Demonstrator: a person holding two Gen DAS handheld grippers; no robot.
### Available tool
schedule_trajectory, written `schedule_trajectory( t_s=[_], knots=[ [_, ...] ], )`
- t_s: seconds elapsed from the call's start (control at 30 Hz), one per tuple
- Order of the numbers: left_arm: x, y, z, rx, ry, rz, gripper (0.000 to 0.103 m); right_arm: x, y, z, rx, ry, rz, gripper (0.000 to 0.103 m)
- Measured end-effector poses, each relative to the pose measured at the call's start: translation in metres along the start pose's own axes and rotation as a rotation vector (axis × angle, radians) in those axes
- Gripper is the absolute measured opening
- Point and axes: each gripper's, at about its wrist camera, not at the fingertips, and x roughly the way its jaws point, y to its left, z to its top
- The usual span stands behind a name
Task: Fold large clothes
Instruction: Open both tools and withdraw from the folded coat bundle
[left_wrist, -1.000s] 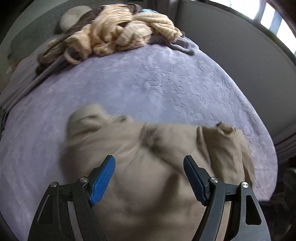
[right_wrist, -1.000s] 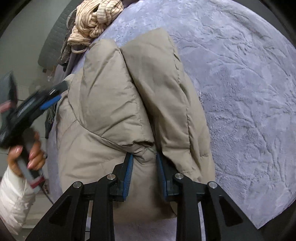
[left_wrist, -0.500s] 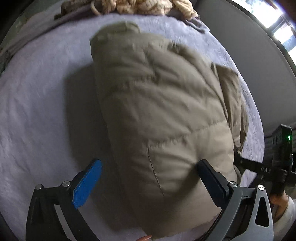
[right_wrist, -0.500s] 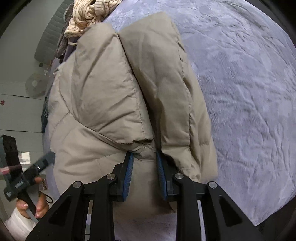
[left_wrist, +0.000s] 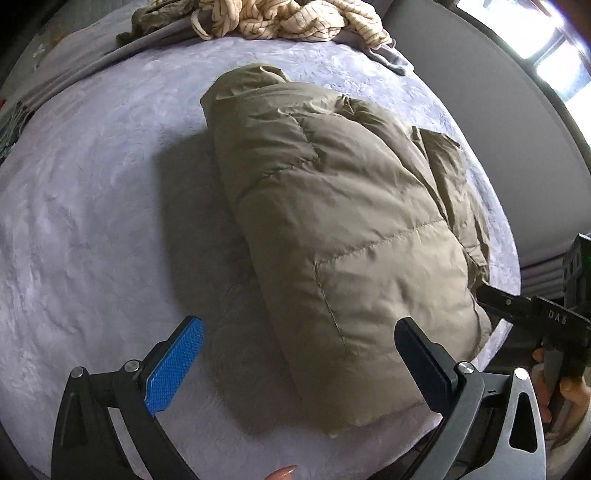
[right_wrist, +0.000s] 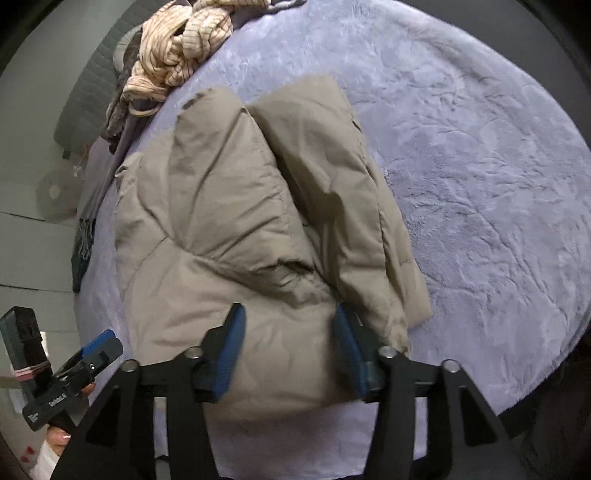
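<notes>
A khaki puffer jacket (left_wrist: 351, 221) lies folded into a thick bundle on the lilac bed cover (left_wrist: 92, 221). My left gripper (left_wrist: 299, 332) hovers wide open over the jacket's near end. Its blue left pad is above the cover, its right pad is above the jacket, and nothing is gripped. In the right wrist view the jacket (right_wrist: 229, 206) shows two folded sleeves side by side. My right gripper (right_wrist: 288, 319) is at the near hem, its jaws opening. Jacket fabric lies between the pads, and they no longer pinch it. Each gripper shows at the edge of the other view, right (left_wrist: 532, 306) and left (right_wrist: 99, 347).
A heap of cream striped knitwear (left_wrist: 295, 22) and darker clothes (right_wrist: 122, 110) sits at the far end of the bed. A grey padded wall (left_wrist: 498, 110) runs along one side. The bed's near edge (right_wrist: 535, 406) drops off beside my right gripper. Wide bare cover (right_wrist: 480, 184) lies right of the jacket.
My left gripper opened wider and swung from above the crumpled jacket to its near end. The right gripper's jaws parted and let go of the jacket fold they pinched.
</notes>
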Motion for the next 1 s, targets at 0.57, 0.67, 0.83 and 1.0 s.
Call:
schedule_trajectory(
  t_s=[0.57,0.67,0.83,1.0],
  knots=[
    [0.008,-0.003,0.027,-0.143,-0.001,0.059,0.103,-0.006,0.006,0.07,-0.129,0.05,-0.026,0.086],
    [0.013,-0.008,0.035,-0.16,-0.005,0.098,0.103,0.001,0.004,0.087,-0.167,0.075,-0.015,0.087],
    [0.024,-0.014,0.045,-0.193,0.009,0.118,0.103,0.009,0.004,0.108,-0.221,0.093,-0.017,0.088],
    [0.034,-0.015,0.051,-0.199,0.027,0.111,0.103,0.015,0.0,0.119,-0.245,0.103,-0.061,0.09]
  ],
)
